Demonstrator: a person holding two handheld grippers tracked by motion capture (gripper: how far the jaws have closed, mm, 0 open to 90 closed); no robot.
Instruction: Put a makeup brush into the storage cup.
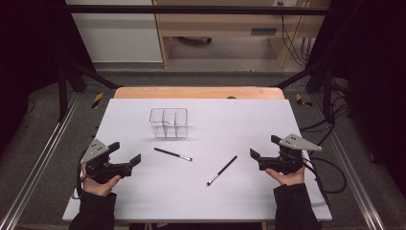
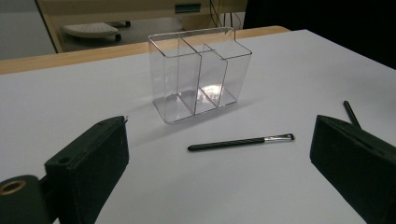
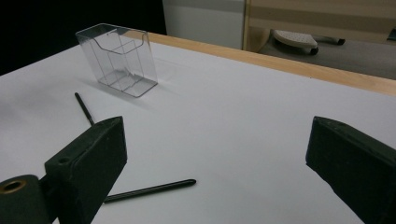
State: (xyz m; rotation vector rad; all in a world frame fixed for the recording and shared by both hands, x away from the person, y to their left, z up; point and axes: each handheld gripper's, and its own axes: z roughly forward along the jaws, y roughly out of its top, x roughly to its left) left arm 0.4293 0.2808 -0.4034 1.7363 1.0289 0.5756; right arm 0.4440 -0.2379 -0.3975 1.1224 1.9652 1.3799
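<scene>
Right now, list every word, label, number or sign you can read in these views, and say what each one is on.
No readable text anywhere.
Clear organizer: no label.
The two makeup brushes: no legible print on the handles.
Left gripper and right gripper: no markings seen.
Small plate on the wooden desk beyond the table: too blurred to read.

Bright, evenly lit white table, dark surroundings, soft shadows, slight blur

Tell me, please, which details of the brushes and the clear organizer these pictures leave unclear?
- Right brush, right gripper view: its bristle end is hidden behind the left jaw.
- Left brush, high view: bristles too small to judge.
- Clear organizer, high view: its dividers blur together, so the compartments are hard to count there.
</scene>
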